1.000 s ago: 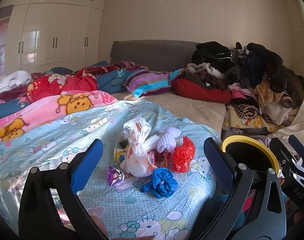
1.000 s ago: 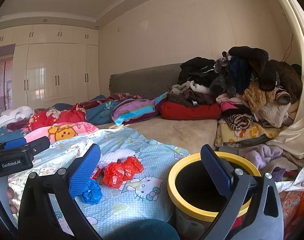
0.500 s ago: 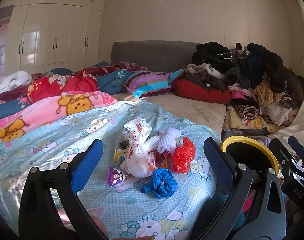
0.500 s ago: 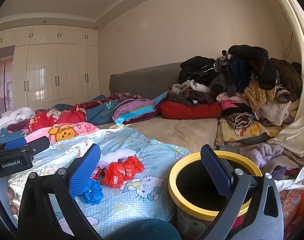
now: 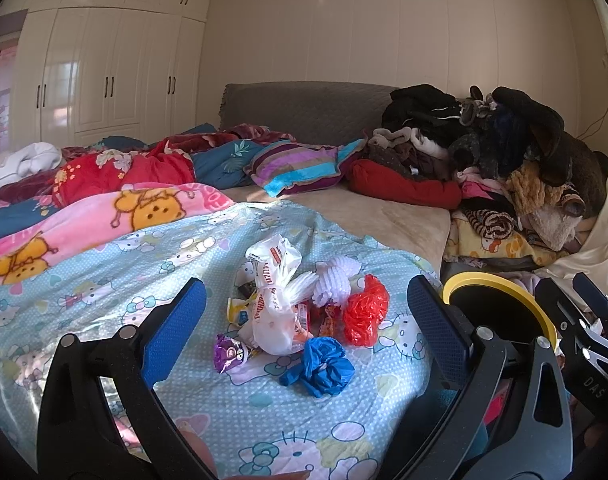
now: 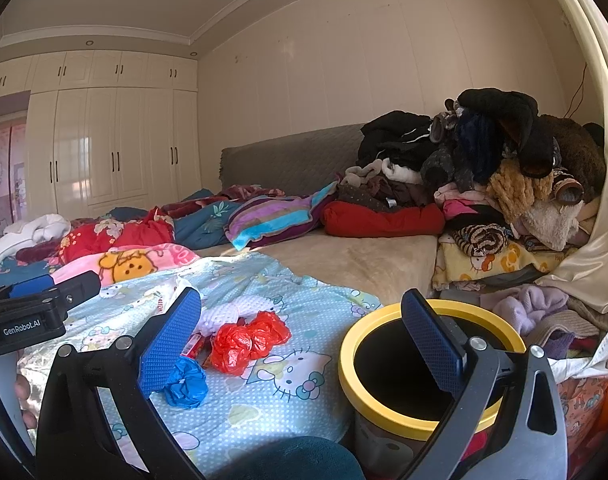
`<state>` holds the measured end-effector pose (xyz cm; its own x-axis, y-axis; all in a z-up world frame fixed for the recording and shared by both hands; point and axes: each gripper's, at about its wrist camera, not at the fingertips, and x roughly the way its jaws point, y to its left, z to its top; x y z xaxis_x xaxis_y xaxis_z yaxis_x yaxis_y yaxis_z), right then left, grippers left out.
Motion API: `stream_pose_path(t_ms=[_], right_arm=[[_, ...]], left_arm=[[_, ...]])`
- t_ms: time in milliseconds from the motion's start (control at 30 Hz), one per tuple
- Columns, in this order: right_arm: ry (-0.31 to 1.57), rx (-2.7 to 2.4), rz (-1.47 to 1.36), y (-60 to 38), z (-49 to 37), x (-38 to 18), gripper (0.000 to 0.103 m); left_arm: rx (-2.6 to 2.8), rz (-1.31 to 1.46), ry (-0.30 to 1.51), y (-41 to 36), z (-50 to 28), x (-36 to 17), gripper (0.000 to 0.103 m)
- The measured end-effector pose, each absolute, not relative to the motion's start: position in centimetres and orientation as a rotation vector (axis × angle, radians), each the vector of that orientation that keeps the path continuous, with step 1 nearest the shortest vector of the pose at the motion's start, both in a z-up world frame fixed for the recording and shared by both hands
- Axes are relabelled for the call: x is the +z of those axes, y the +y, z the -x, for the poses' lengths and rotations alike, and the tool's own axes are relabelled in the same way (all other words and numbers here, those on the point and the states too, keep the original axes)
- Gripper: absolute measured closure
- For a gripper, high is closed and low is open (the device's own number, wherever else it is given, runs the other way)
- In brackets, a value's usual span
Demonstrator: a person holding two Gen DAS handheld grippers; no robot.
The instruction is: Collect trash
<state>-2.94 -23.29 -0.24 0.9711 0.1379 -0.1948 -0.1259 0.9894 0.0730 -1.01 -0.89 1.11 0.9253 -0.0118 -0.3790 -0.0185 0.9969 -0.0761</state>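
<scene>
Crinkled plastic trash [image 5: 299, 320] on blanket [image 5: 103, 292], round yellow-rimmed bin [image 6: 388, 416] beside

FREE: bare light-blue cartoon-print quilt [image 5: 103, 292] from 9 to 11 o'clock of trash | BLOCKED: round yellow-rimmed black bin [image 6: 384, 400] at 3 o'clock, heaped dark clothes pile [image 5: 496, 152] at 1 o'clock | FREE: bin mouth uncovered

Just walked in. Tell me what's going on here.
A person holds a two-finger gripper in each hand over a bed, set to collect trash. Both the left gripper and the right gripper are open and hold nothing. A small heap of litter lies on the light blue blanket: a white plastic bag, a red bag, a blue bag and a purple wrapper. The yellow-rimmed bin stands beside the bed.
</scene>
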Motion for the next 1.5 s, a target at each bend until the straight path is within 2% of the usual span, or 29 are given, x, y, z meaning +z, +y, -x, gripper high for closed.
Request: stream_pose_path(t_ms=[400,1033,1200,1500], right_arm=[[0.253,0.214,-0.053,-21.6,1.8,-1.0,0.006],[0.354,0.369,0.025,-14.8,-5.2,-1.3,0.006],[0.476,0.343,0.023,-14.9,-9.7,-3.5,0.006],[0.727,0.279,-0.048,-16.6,-16.5,-8.2,0.006]], left_arm=[[0.023,0.097,0.397,-0.1,0.7,2.0,0.011],[0.106,0.202,0.368,7.3,-4.2,2.7,0.011],[0.021,0.211,0.431,7.0,-7.5,1.7,0.011],[-0.031,0.177,0.618,5.4,-12.3,-3.3,0.011]])
